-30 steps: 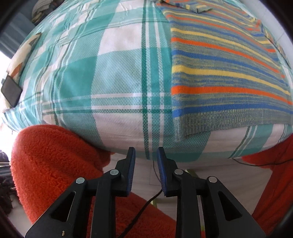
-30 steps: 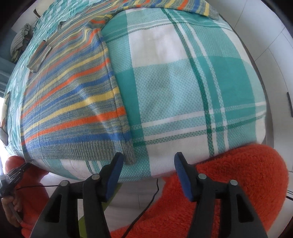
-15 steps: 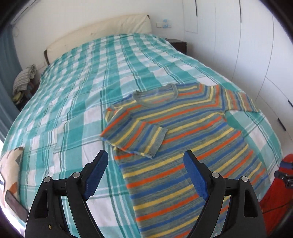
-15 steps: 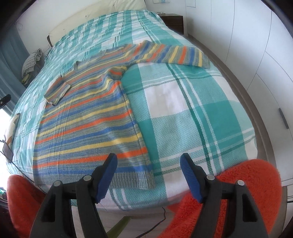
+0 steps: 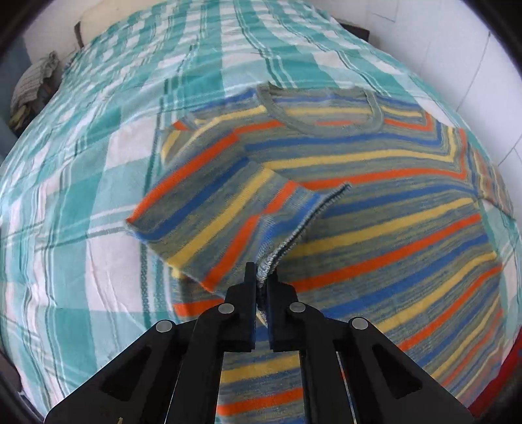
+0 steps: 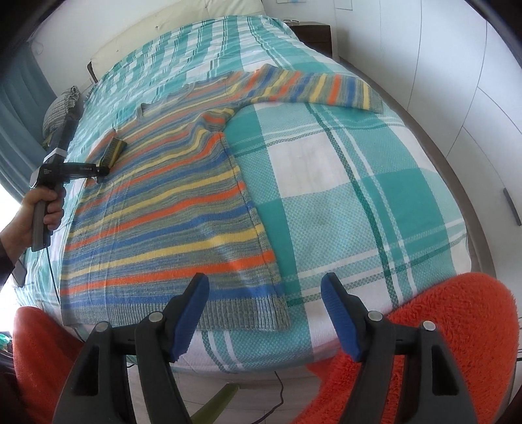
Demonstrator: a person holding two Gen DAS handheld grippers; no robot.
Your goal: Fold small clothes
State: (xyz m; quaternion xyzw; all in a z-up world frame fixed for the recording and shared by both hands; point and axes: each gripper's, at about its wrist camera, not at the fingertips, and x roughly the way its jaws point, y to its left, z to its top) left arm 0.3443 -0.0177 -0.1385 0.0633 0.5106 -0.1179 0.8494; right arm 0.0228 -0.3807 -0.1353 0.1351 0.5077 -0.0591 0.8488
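Left wrist view: left gripper (image 5: 262, 280) fingers nearly closed, pinching the ribbed cuff (image 5: 268, 261) of the striped sweater's (image 5: 375, 208) left sleeve (image 5: 222, 212). Sleeve is lifted and folded in over the body panel; its cuff edge runs from the fingers up and right. Sweater lies flat on the checked bedspread (image 5: 81, 195), collar (image 5: 321, 114) at the far side. Bare bedspread left of the sleeve and beyond the collar. A bundle of clothes (image 5: 32, 81) sits at the far left by the bed edge.

Right wrist view: right gripper (image 6: 264, 313) fingers wide open, holding nothing, hovering over the near right corner of the sweater's hem (image 6: 208, 313). Hem lies close to the near bed edge. This view shows the whole garment: right sleeve (image 6: 313, 86) stretched out flat to the far right, ending near the right bed edge. Wide bare bedspread right of the body panel. It also shows the left hand (image 6: 42, 208) gripping its tool at the left edge, tips on the cuff. Orange fleece (image 6: 440, 342) fills the near corners. Pillow (image 6: 169, 29) and nightstand (image 6: 313, 32) at the far end.
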